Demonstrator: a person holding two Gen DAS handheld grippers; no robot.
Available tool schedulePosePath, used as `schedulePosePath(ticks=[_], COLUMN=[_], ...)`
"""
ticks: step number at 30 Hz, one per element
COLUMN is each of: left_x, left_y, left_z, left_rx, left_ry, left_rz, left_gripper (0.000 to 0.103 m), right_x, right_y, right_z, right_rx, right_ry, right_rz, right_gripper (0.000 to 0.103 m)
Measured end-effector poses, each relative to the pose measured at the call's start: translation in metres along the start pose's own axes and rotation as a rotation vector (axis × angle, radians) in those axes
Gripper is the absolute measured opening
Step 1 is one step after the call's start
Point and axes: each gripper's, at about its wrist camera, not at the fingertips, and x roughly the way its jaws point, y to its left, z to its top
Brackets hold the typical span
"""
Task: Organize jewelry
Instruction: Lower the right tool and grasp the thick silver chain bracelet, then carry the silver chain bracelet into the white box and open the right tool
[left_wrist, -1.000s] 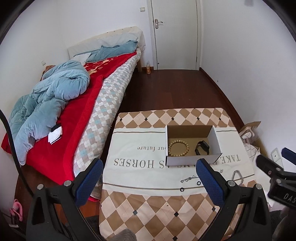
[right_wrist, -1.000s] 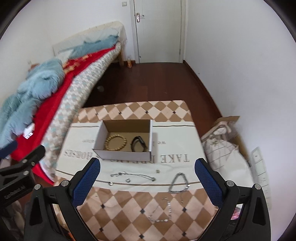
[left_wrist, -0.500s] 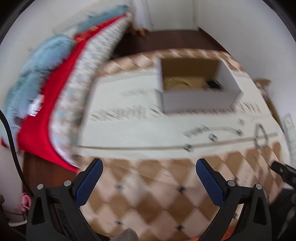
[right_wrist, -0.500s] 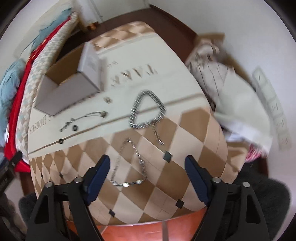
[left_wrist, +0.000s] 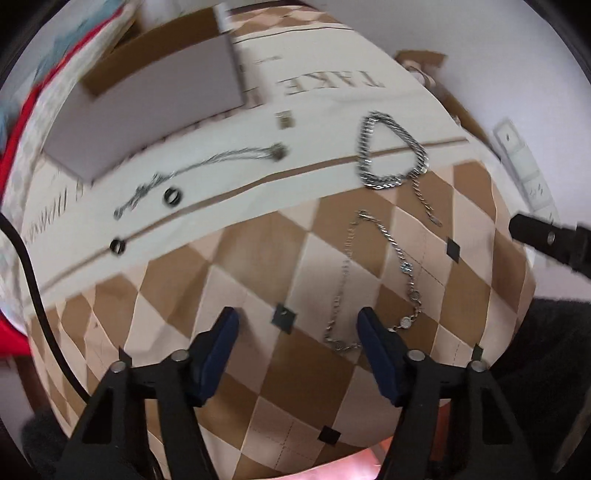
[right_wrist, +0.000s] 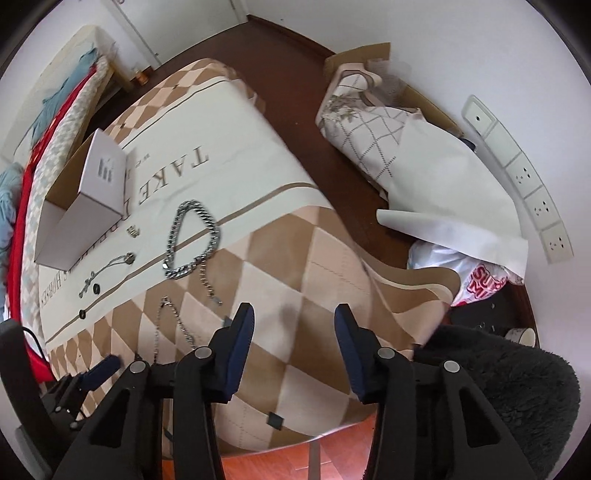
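Silver links make up the thin chain (left_wrist: 373, 280), a fine strand set with small round charms, lying on the checked tablecloth (left_wrist: 229, 280) at lower centre of the left view. Its long axis runs from lower frame toward the upper middle. A chunky chain bracelet (left_wrist: 388, 151) lies above it, the cardboard box (left_wrist: 147, 96) at upper left. Both the left gripper (left_wrist: 297, 326) and right gripper (right_wrist: 294, 323) hang spread and empty. Dark wood floor (right_wrist: 295, 55) lies beyond.

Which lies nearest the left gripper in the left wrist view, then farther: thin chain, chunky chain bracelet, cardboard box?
1. Thin chain, beside the left gripper's right finger.
2. Chunky chain bracelet, farther up, right.
3. Cardboard box, far upper left.
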Motion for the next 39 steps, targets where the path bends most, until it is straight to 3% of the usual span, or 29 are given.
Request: schedulePosePath(ticks=[2, 7, 15, 21, 28, 31, 32, 35, 39], left_x=[-0.006, -0.008, -0.014, -0.044, -0.063, -0.065, -0.067, -0.071, -0.080], left_y=[-0.010, -0.004, 0.087, 0.129, 0.136, 0.142, 0.144, 0.147, 0.154], left_z=[-0.001, -0.005, -0.012, -0.014, 0.004, 0.008, 0.009, 0.009, 0.007], left_rx=[0.047, 0.071, -0.074, -0.146, -0.184, -0.191, -0.195, -0.202, -0.224], left_ry=[-0.025, -0.025, -0.016, -0.068, -0.120, -0.131, -0.133, -0.143, -0.165], left_rz=[-0.005, 0.009, 0.065, 0.074, 0.056, 0.051, 0.046, 0.038, 0.023], left_gripper=[0.004, 0.000, 0.000, 0.000, 0.000, 0.000, 0.000, 0.000, 0.000], right_x=[0.000, -0.003, -0.006, 0.012, 0.043, 0.054, 0.054, 0.052, 0.048], right_y=[-0.004, -0.007, 0.002, 0.026, 0.067, 0.084, 0.089, 0.096, 0.096], right_z=[0.000, 0.000, 0.001, 0.012, 0.035, 0.033, 0.031, 0.026, 0.022], right_rx=[0.010, 0.018, 0.000, -0.053, -0.125, -0.199, -0.214, -0.236, -0.239], right_ry=[-0.002, -0.013, -0.026, -0.016, -0.028, -0.044, -0.061, -0.071, -0.048], right_rz=[0.001, 0.005, 0.043, 0.111, 0.041, -0.045, -0.051, -0.040, 0.036], right_gripper=[0.048, 0.048, 0.048, 0.048, 0.048, 0.047, 0.044, 0.009, 0.009])
